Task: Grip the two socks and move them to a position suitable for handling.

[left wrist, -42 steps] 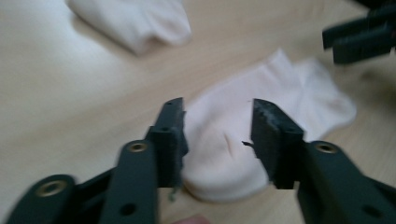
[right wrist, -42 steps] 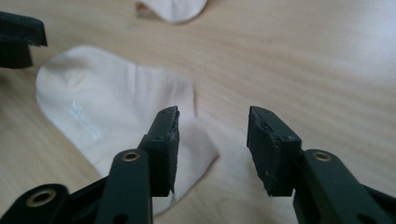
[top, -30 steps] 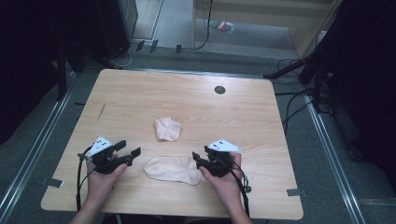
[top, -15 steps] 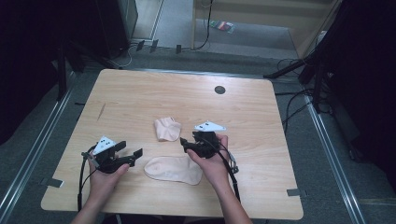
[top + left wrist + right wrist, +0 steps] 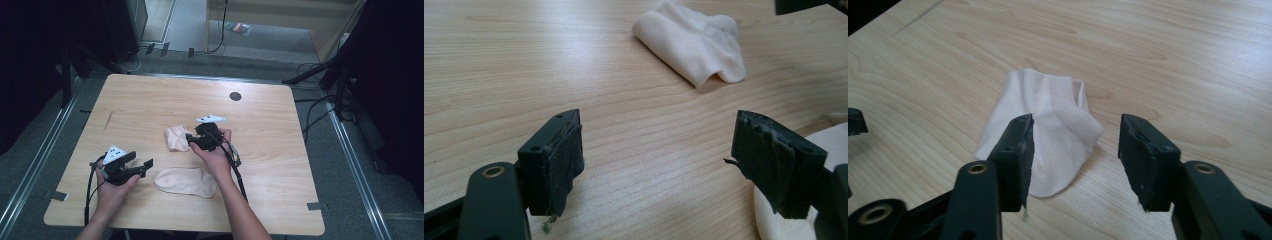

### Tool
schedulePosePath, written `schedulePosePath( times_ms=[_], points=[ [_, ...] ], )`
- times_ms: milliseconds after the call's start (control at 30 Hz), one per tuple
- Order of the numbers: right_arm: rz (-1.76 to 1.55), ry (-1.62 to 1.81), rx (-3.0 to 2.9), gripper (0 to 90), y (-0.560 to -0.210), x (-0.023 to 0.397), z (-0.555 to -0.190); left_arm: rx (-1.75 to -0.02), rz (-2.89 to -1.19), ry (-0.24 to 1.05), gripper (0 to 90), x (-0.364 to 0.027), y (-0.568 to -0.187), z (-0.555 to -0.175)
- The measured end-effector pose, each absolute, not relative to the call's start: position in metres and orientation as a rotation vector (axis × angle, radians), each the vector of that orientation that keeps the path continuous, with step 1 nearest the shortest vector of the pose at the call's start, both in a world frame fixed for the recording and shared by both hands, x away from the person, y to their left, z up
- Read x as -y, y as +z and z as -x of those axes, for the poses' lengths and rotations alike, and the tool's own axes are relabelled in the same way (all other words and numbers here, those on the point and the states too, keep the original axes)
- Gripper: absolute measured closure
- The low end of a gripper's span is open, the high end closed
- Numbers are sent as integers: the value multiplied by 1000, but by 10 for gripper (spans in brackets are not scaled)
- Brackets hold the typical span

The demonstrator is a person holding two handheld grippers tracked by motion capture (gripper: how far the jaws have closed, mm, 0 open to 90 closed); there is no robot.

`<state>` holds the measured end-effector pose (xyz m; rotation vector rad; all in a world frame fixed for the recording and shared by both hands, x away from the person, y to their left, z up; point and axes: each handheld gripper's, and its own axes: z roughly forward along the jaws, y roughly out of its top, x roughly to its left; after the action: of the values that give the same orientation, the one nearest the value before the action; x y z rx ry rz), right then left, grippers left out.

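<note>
Revealing folded sock (image 5: 1045, 135) cuff, right tongs (image 5: 1075, 150) parted, closing.

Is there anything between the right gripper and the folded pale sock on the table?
Nothing visible. The right gripper faces the folded pale fabric sock with open jaws and bare wood between them.

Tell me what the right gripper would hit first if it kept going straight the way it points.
Most likely the folded sock: it lies right ahead of the right gripper, whose open jaws have just been closing with nothing between them yet. Depth is hard to judge.
</note>
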<state>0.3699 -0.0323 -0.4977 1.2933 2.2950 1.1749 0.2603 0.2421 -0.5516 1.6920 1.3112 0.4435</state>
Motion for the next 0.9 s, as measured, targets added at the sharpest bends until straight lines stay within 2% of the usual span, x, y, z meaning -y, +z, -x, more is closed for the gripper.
schedulePosePath(
  times_ms=[33, 67, 200, 500, 533, 567, 600, 667, 700, 733, 900],
  points=[
    [-1293, 1175, -2295, 519, -498, 32, -370, -1312, -1693, 444, 215, -242, -552, -261],
    [-1299, 1167, -2301, 563, -501, 31, -373, -1317, -1692, 443, 217, -243, -552, -261],
    [-1342, 1164, -2290, 640, -511, 32, -382, -1314, -1696, 441, 222, -242, -552, -261],
    [-1406, 1155, -2350, 622, -526, 24, -395, -1314, -1704, 447, 235, -241, -552, -261],
    [-1381, 1140, -2340, 678, -527, 21, -394, -1315, -1705, 447, 235, -241, -552, -261],
    [-1381, 1140, -2340, 678, -527, 21, -394, -1315, -1705, 447, 235, -241, -552, -261],
    [-1367, 1147, -2341, 754, -526, 20, -392, -1316, -1704, 447, 236, -240, -552, -261],
    [-1342, 1147, -2348, 822, -525, 17, -390, -1316, -1705, 447, 236, -240, -552, -261],
    [-1342, 1147, -2348, 822, -525, 17, -390, -1316, -1705, 448, 236, -240, -552, -261],
    [-1313, 1139, -2347, 883, -523, 15, -387, -1316, -1705, 448, 237, -240, -552, -261],
    [-1293, 1165, -2337, 899, -516, 13, -384, -1318, -1705, 450, 237, -240, -552, -261]
  ],
)
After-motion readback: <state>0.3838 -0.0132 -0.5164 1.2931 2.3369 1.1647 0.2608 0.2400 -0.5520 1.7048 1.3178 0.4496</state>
